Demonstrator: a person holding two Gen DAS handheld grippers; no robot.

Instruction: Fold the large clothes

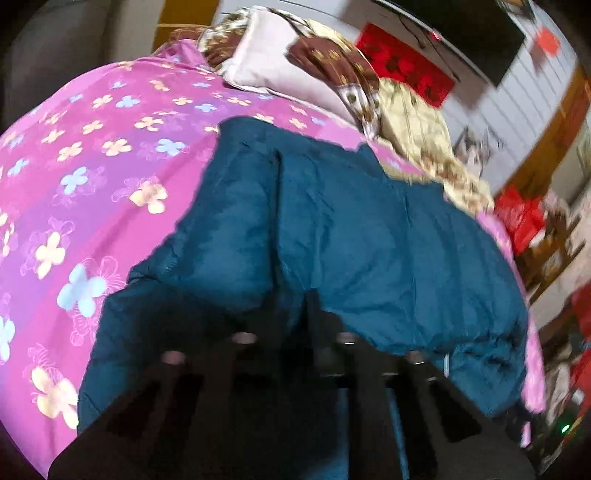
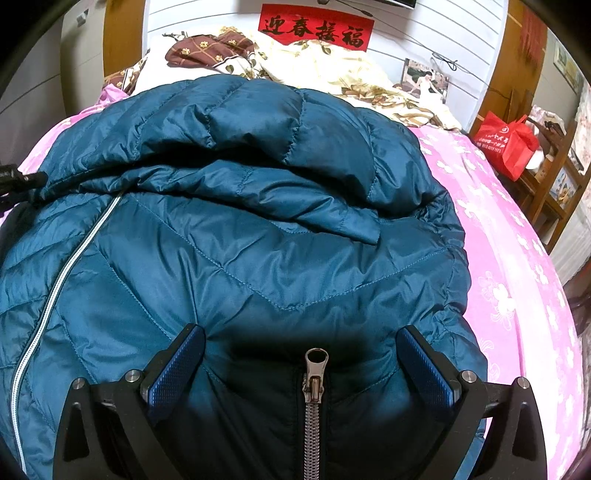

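A teal quilted down jacket (image 2: 258,229) lies on a bed with a pink flowered sheet (image 2: 517,251). In the right wrist view my right gripper (image 2: 301,341) is open, its blue-padded fingers (image 2: 184,365) spread either side of the jacket's metal zipper pull (image 2: 315,376), close over the fabric. A sleeve is folded across the upper body and a white zipper line (image 2: 55,291) runs down the left. In the left wrist view the jacket (image 1: 332,240) fills the middle; my left gripper (image 1: 295,302) looks shut on a dark fold of jacket fabric, blurred.
Pillows and a floral cream-brown quilt (image 2: 325,62) lie at the head of the bed. A red banner (image 2: 316,31) hangs on the wall. A red bag (image 2: 508,142) sits on a wooden shelf at the right. The left gripper's tip (image 2: 18,181) shows at the left edge.
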